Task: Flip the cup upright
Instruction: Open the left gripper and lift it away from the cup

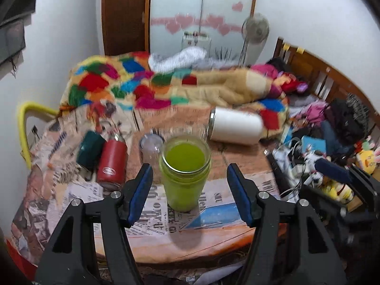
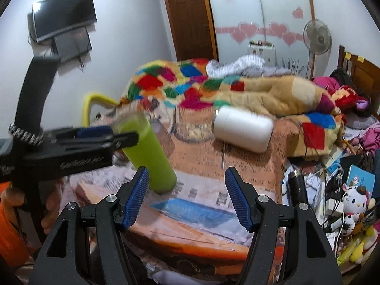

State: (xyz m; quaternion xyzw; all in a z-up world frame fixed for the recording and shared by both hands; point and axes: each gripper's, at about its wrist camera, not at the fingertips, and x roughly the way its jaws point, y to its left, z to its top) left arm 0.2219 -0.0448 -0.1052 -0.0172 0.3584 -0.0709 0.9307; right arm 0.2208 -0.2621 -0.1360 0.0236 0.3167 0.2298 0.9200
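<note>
A green cup [image 1: 184,173] stands upright, mouth up, on the newspaper-covered table [image 1: 213,228]. It also shows in the right wrist view [image 2: 149,152]. My left gripper [image 1: 190,190] is open, its blue fingers on either side of the cup with gaps, not touching. In the right wrist view the left gripper's black body [image 2: 71,147] is at the cup's upper part. My right gripper [image 2: 187,194] is open and empty, over the table just right of the cup.
A white cup [image 1: 235,125] lies on its side at the table's back right. A red bottle [image 1: 112,161], a dark green cup [image 1: 90,149] and a clear lidded cup [image 1: 150,146] lie at the left. A colourful blanket [image 1: 166,83] lies behind; toys and cables [image 1: 320,156] at the right.
</note>
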